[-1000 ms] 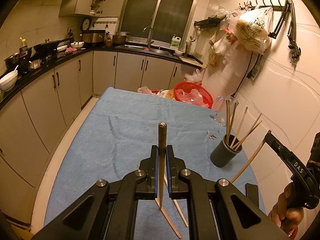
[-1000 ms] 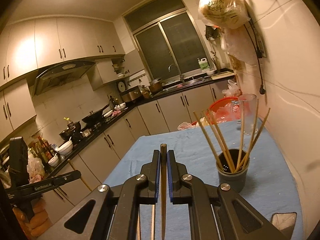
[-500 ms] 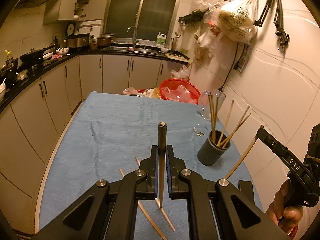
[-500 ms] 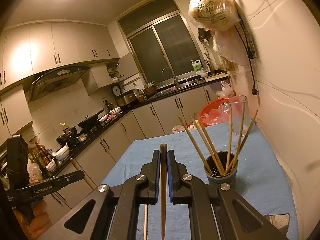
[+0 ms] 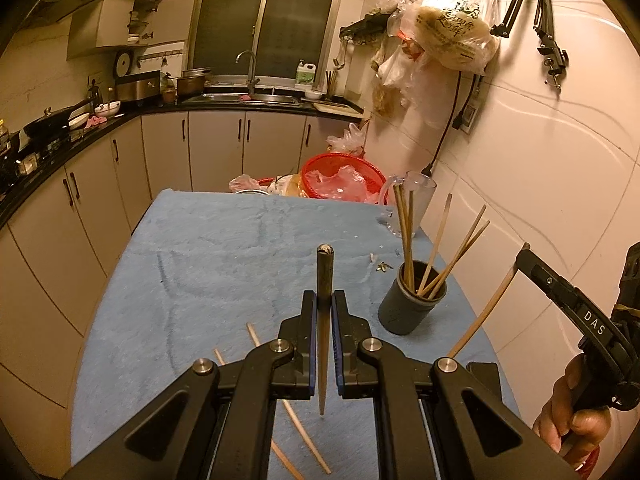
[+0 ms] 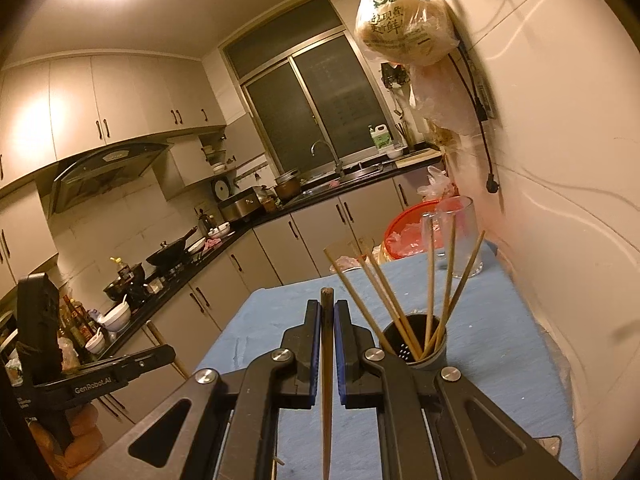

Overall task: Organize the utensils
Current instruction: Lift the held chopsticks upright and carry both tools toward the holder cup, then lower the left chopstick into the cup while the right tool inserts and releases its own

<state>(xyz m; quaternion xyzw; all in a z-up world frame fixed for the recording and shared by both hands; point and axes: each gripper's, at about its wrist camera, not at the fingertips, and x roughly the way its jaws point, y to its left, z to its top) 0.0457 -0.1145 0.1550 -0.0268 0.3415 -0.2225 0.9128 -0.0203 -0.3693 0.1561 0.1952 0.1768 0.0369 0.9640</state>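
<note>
My left gripper [image 5: 324, 300] is shut on a wooden chopstick [image 5: 323, 320] that stands upright between its jaws, above the blue table cover. My right gripper [image 6: 327, 308] is shut on another chopstick [image 6: 327, 380], held close to the left of a dark grey holder cup [image 6: 416, 350]. The cup [image 5: 410, 304] holds several chopsticks and stands to the right of my left gripper. Loose chopsticks [image 5: 256, 334] lie on the cover below my left gripper. My right gripper also shows at the right of the left wrist view [image 5: 520, 254] with its chopstick [image 5: 484, 312].
A clear glass jug [image 5: 416, 200] and a red basket [image 5: 340, 178] with plastic bags stand at the table's far end. The tiled wall [image 5: 540, 184] runs along the table's right side. Bags hang from hooks above. Kitchen counters [image 5: 80, 136] lie left and behind.
Both grippers have moved nearer to the holder cup, each still holding its chopstick. The right wrist view has tilted, and the cup now sits close to its jaws.
</note>
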